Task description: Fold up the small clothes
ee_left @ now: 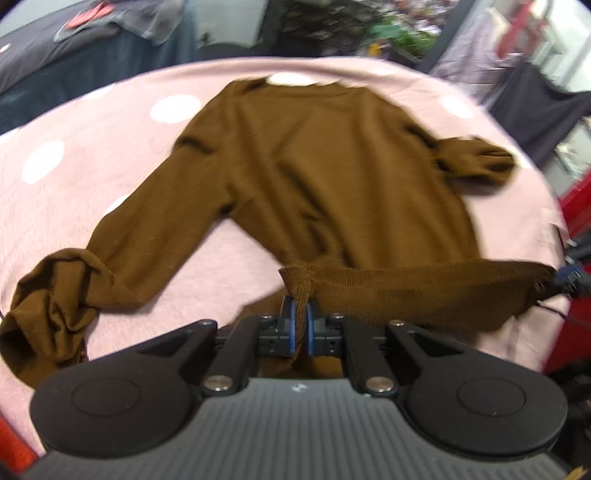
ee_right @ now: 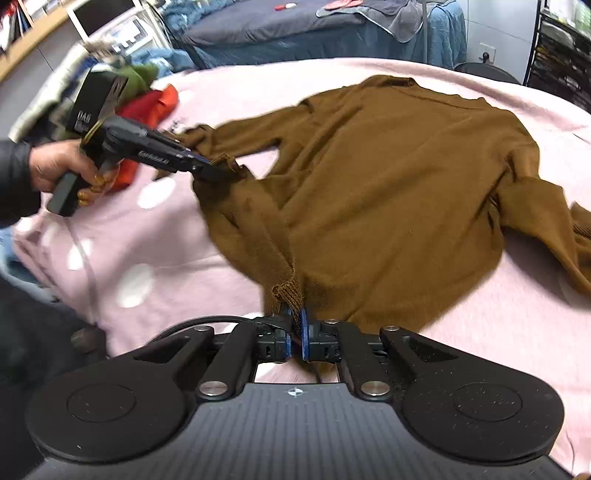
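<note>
A brown sweater [ee_left: 332,166] lies spread on a pink cloth with white dots [ee_left: 74,192], its neck at the far side and its sleeves bunched at both ends. My left gripper [ee_left: 300,317] is shut on the left corner of the ribbed hem, which is lifted off the cloth. My right gripper [ee_right: 296,325] is shut on the other hem corner of the sweater [ee_right: 388,184]. The hem band stretches between the two. In the right wrist view a hand [ee_right: 59,166] holds the left gripper [ee_right: 212,168] at the left. The right gripper [ee_left: 561,282] shows at the far right of the left wrist view.
A pile of red and green clothes [ee_right: 147,107] lies on the pink cloth [ee_right: 166,258] behind the left gripper. A bed with dark blue bedding [ee_right: 295,33] stands beyond the table. A red object [ee_left: 576,206] stands by the table's right edge.
</note>
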Action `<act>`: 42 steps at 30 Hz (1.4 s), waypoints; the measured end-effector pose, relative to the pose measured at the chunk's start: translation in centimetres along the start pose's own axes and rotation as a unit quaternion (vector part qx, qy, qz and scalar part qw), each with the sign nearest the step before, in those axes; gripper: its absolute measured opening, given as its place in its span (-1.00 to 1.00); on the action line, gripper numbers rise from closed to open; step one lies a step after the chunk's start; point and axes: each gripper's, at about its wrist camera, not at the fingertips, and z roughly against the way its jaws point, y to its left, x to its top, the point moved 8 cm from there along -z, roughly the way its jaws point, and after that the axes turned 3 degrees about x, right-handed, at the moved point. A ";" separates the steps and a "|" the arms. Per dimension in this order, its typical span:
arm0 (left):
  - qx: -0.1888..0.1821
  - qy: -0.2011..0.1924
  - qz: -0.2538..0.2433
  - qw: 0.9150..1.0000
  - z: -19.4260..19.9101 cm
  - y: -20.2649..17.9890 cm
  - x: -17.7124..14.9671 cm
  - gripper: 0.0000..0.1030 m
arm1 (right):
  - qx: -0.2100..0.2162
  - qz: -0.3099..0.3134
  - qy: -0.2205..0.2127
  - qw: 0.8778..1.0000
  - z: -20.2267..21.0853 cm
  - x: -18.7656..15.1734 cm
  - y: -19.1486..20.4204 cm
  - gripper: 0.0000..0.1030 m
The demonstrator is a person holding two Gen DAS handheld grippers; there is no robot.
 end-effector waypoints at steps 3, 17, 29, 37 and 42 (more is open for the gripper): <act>-0.019 0.005 -0.031 0.999 2.8 -1.0 -2.0 -0.89 | 0.041 0.013 0.011 0.999 2.2 -0.9 1.2 -0.83; -0.034 0.179 -0.075 0.980 0.8 -3.2 -13.8 -0.77 | 0.095 0.035 0.160 0.982 -1.8 -8.3 3.4 -0.87; 0.013 0.088 0.020 0.996 2.8 -0.3 -8.9 0.20 | -0.126 -0.056 0.078 0.987 5.7 -7.7 -5.6 -0.38; 0.035 0.077 0.015 0.996 1.0 -1.2 -8.6 0.29 | -0.373 0.074 0.028 0.925 18.4 -7.3 -10.0 -0.30; 0.062 0.079 0.050 0.994 0.1 0.3 -9.3 0.29 | -0.233 0.076 -0.004 0.969 12.2 -6.1 -4.7 -0.28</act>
